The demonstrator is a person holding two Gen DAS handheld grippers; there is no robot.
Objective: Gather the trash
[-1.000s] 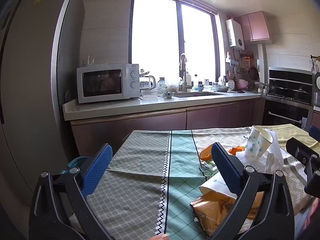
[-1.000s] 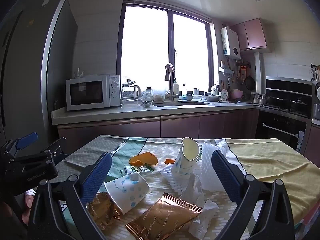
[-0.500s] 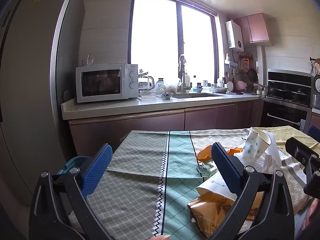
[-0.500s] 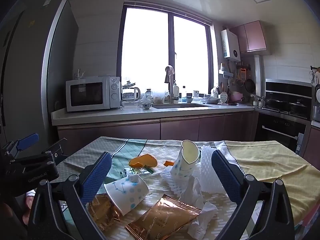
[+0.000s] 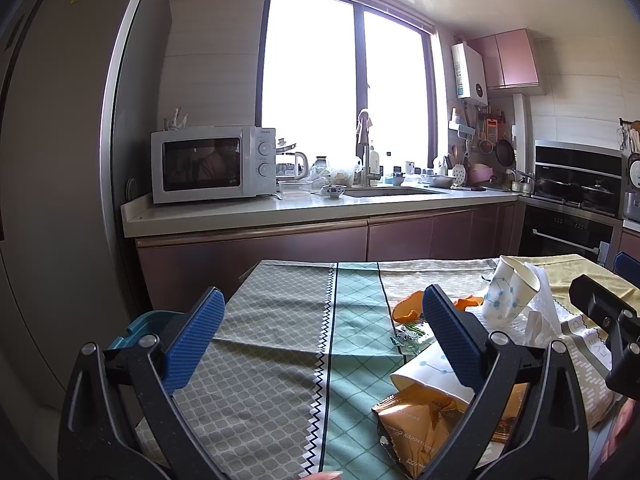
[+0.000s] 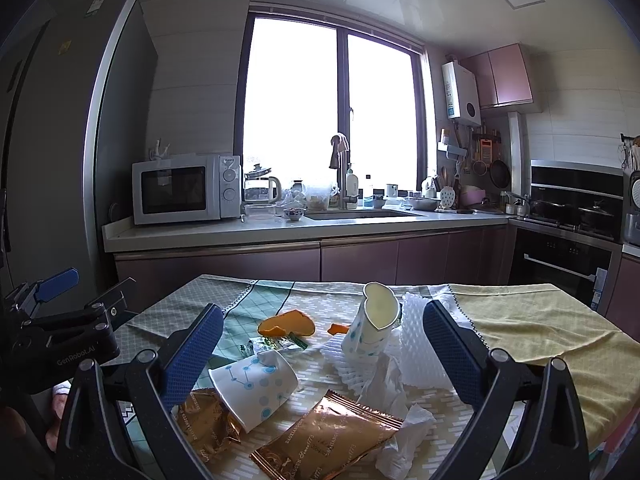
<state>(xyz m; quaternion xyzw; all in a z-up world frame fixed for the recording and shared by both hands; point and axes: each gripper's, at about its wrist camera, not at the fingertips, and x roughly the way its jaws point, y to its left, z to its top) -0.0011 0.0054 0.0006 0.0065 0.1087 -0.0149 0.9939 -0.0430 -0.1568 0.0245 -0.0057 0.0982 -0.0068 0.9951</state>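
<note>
With both the left hand-held gripper (image 5: pixel 320 350) and the right hand-held gripper (image 6: pixel 320 350) spread and empty, we risk tipping the leaning white blue-dotted paper cup (image 6: pixel 370 328) off the white foam netting (image 6: pixel 420 344) when reaching for the crumpled white tissue (image 6: pixel 400 420) beside it.

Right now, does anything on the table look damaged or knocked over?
Yes. One white blue-dotted paper cup lies tipped on its side, and the standing cup has a crushed, bent rim. Orange peel lies loose on the cloth.

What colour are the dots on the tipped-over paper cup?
Light blue dots on the white tipped-over paper cup, clearest in the right wrist view.
</note>
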